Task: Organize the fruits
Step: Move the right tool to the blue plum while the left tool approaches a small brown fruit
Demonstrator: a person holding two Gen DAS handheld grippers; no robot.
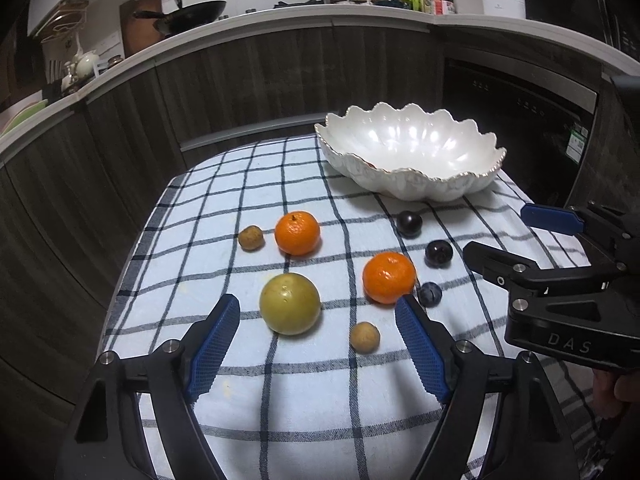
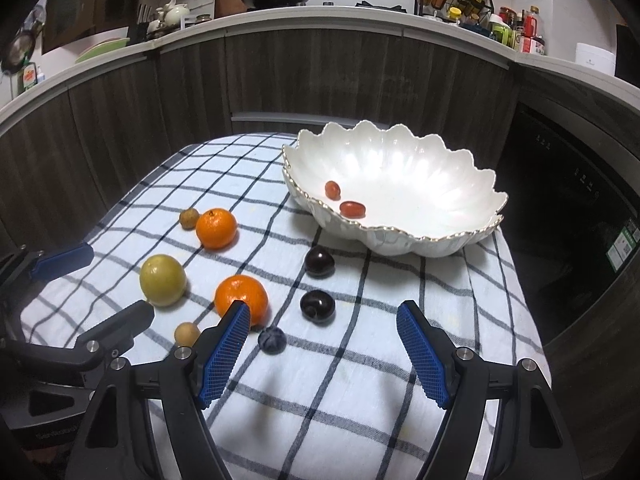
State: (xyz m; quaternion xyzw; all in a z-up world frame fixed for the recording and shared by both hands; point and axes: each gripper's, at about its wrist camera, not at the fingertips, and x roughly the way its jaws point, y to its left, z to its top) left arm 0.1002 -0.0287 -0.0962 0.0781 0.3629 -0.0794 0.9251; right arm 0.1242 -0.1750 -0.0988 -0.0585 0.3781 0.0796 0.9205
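Both tools (image 1: 318,320) (image 2: 323,324) gape empty — fruit scattered btwn them & bowl (image 2: 400,236).

Only 1 text can be read: "DAS", in pale letters on the black body of the right gripper (image 1: 524,240).

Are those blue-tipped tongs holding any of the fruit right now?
No. Both the left tongs and the right tongs stand open and empty above the checked cloth; nothing is gripped.
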